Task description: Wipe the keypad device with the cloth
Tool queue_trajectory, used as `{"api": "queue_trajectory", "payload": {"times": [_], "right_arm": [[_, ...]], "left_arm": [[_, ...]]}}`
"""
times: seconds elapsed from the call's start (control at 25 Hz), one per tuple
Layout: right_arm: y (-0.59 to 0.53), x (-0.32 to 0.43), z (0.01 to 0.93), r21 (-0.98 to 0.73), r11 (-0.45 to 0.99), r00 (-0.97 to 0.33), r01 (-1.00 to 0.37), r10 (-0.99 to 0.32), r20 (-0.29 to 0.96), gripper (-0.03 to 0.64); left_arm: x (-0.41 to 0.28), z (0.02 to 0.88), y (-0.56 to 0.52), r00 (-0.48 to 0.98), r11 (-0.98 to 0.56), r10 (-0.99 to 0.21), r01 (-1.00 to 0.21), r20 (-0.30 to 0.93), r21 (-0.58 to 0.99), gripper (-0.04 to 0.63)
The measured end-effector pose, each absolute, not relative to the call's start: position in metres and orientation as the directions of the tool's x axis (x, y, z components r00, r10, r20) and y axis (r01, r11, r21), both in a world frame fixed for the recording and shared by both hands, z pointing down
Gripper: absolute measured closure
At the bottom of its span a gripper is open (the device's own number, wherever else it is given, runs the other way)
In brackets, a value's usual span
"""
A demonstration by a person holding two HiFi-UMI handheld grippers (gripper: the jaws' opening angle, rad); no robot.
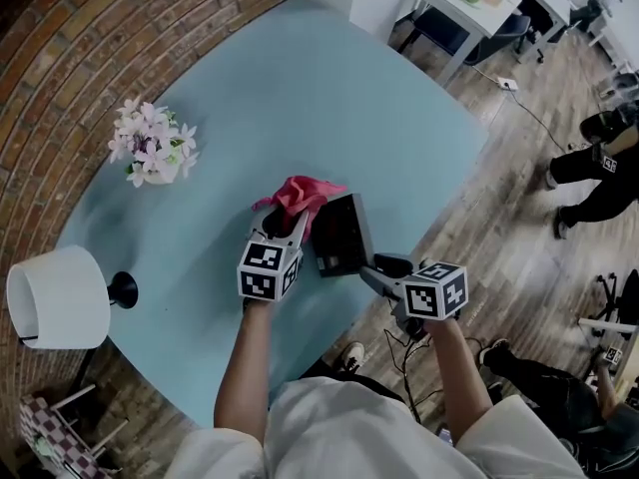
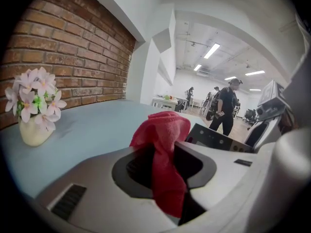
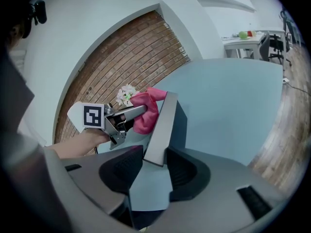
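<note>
My left gripper (image 1: 288, 226) is shut on a red cloth (image 1: 300, 194), which bunches up out of its jaws (image 2: 163, 144). The cloth rests against the left side of the black keypad device (image 1: 339, 236). The device is tipped up on the light blue table (image 1: 300, 98) and shows edge-on in the right gripper view (image 3: 163, 123). My right gripper (image 3: 153, 166) is shut on its near lower corner, with a pad on each face. In the left gripper view, the keypad face (image 2: 218, 141) shows just behind the cloth. The left gripper (image 3: 131, 113) and the cloth (image 3: 146, 110) also appear in the right gripper view.
A vase of pale flowers (image 1: 155, 148) stands at the table's left, and a white lamp (image 1: 58, 297) at the near left corner. The table's right edge runs close to the device. Beyond it are wooden floor, a white desk (image 1: 459, 3) and a person (image 1: 599, 168).
</note>
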State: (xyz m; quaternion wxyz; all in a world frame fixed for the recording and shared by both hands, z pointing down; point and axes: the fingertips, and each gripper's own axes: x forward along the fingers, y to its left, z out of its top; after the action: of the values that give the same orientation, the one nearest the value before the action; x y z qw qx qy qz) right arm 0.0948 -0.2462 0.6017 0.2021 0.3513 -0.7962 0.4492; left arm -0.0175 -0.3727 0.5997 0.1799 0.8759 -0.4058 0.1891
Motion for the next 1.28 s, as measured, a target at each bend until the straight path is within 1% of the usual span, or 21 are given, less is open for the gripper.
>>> {"api": "queue_trajectory", "payload": {"times": [0.24,0.48,0.8,1.28], "right_arm": [[-0.247,0.093,0.603,-0.573,0.361,-0.677,-0.736,-0.369,0.637,0.457],[-0.246,0.092,0.603,-0.561,0.391,-0.682,-0.729,-0.351,0.642,0.449],[-0.245,0.087,0.604,-0.571,0.385,-0.688,-0.725,-0.36,0.631,0.442],[-0.246,0.087,0.606,-0.561,0.364,-0.669,-0.743,-0.384,0.636,0.442]], "left_arm": [[-0.003,0.633,-0.37,0.619,-0.609,-0.59,-0.763,0.519,0.217,0.448],[0.002,0.64,-0.364,0.644,-0.597,-0.575,-0.752,0.504,0.279,0.446],[0.002,0.643,-0.345,0.67,-0.619,-0.531,-0.724,0.518,0.302,0.446],[0.002,0.647,-0.298,0.662,-0.618,-0.512,-0.727,0.547,0.3,0.446]]}}
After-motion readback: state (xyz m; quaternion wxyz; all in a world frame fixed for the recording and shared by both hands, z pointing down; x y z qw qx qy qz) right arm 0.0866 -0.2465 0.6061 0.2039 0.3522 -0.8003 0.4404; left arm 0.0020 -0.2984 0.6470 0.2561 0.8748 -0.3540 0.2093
